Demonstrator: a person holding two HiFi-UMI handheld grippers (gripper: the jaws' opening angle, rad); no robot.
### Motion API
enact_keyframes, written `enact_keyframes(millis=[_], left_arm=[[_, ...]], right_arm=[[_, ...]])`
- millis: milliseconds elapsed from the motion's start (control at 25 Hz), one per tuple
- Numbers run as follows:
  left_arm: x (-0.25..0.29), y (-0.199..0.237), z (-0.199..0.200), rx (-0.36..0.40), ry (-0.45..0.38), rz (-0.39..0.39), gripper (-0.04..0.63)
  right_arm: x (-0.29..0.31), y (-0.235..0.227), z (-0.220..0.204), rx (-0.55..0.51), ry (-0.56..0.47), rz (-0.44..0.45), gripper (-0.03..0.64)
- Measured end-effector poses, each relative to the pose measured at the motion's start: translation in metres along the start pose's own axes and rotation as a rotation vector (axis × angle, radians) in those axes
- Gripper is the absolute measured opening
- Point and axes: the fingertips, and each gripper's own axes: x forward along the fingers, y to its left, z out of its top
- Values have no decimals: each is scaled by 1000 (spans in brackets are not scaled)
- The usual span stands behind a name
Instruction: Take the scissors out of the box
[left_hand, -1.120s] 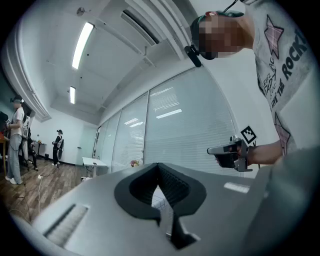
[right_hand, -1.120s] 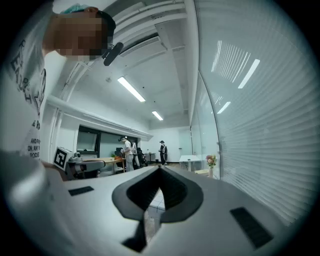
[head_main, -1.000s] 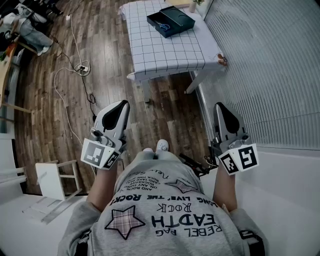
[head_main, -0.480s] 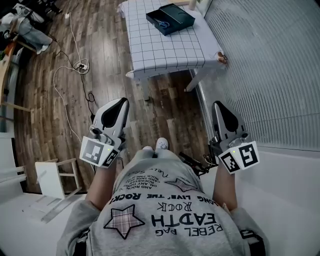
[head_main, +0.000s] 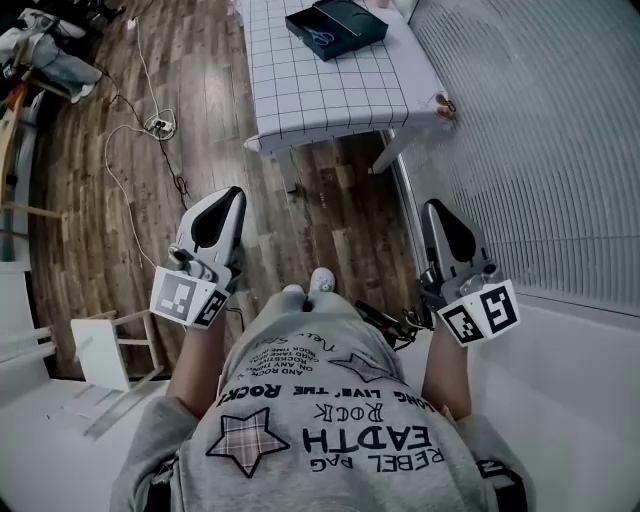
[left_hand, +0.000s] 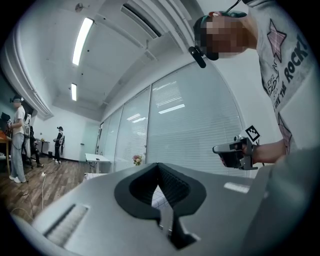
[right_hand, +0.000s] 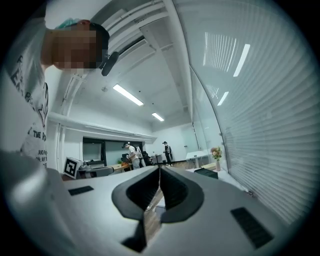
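Observation:
A dark open box (head_main: 336, 24) lies at the far end of a table with a white checked cloth (head_main: 320, 90), at the top of the head view. Blue-handled scissors (head_main: 320, 38) lie inside it. Both grippers are held in front of the person's waist, far short of the table. My left gripper (head_main: 225, 194) points ahead over the wooden floor, jaws together and empty (left_hand: 159, 166). My right gripper (head_main: 436, 206) is level beside the glass wall, shut on nothing (right_hand: 160, 168). The box (right_hand: 206, 172) shows small and distant in the right gripper view.
White cables and a power strip (head_main: 155, 125) lie on the wooden floor to the left. A white frame stool (head_main: 110, 350) stands at the lower left. A glass wall with blinds (head_main: 540, 150) runs along the right. Several people (right_hand: 131, 155) stand far off.
The table and box have slid towards the top edge of the head view. My left gripper has shifted up and to the left in that view. The right gripper has barely moved.

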Motion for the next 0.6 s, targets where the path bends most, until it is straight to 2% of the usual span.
enact_keyframes(millis=[280, 600], left_arm=[[14, 3, -11, -13, 31, 35, 3], [44, 14, -18, -26, 37, 18, 3]], right_arm=[[-1, -22, -9, 33, 24, 24, 15], [14, -52, -12, 57, 21, -2, 15]])
